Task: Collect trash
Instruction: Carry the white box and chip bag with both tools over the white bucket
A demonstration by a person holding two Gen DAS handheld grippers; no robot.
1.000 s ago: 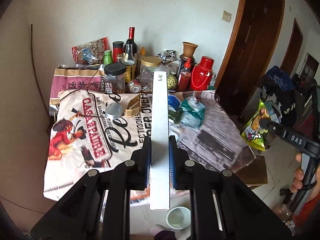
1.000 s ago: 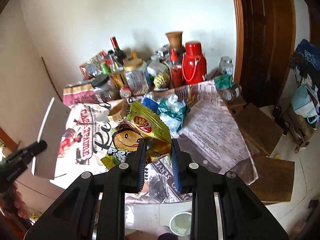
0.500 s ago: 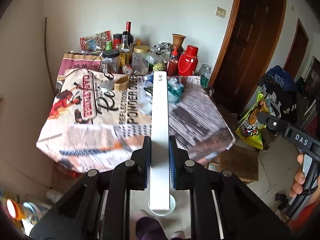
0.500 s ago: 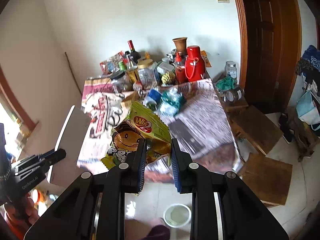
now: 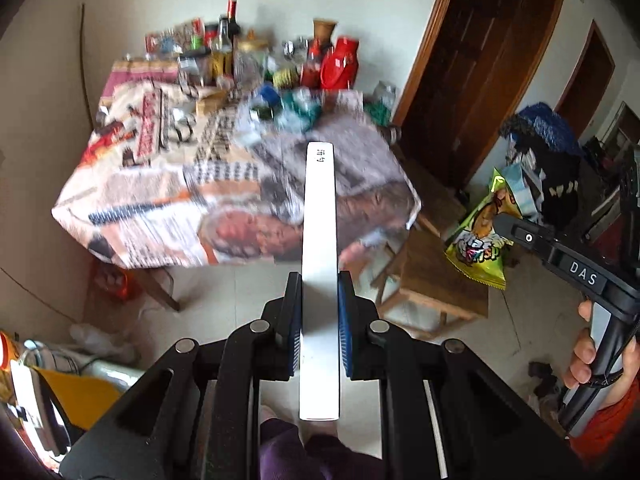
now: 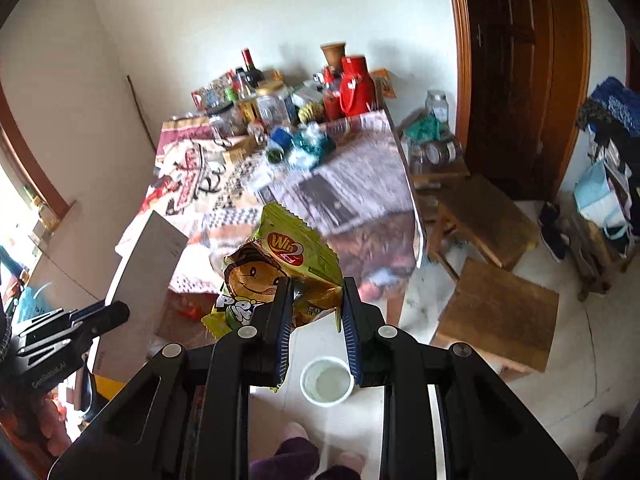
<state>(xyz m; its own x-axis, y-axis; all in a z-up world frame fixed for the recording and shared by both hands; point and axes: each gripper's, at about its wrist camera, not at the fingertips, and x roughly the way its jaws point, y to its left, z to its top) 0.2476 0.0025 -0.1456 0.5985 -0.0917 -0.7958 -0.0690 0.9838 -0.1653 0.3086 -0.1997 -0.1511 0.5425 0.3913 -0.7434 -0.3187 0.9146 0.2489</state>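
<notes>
My left gripper is shut on a long flat white box, seen edge-on and pointing forward above the floor in front of the table. The box shows from the side in the right wrist view. My right gripper is shut on a green and yellow snack bag, held off the table's front edge. The bag also shows in the left wrist view. A blue and green heap of wrappers lies on the table.
The table is covered with newspaper, and bottles, jars and a red flask stand at its back. Wooden stools stand to the right. A white cup sits on the floor below me. A dark door is at right.
Both grippers have pulled back and up from the table with the box and the bag still held. The table now looks farther away and more floor shows.
</notes>
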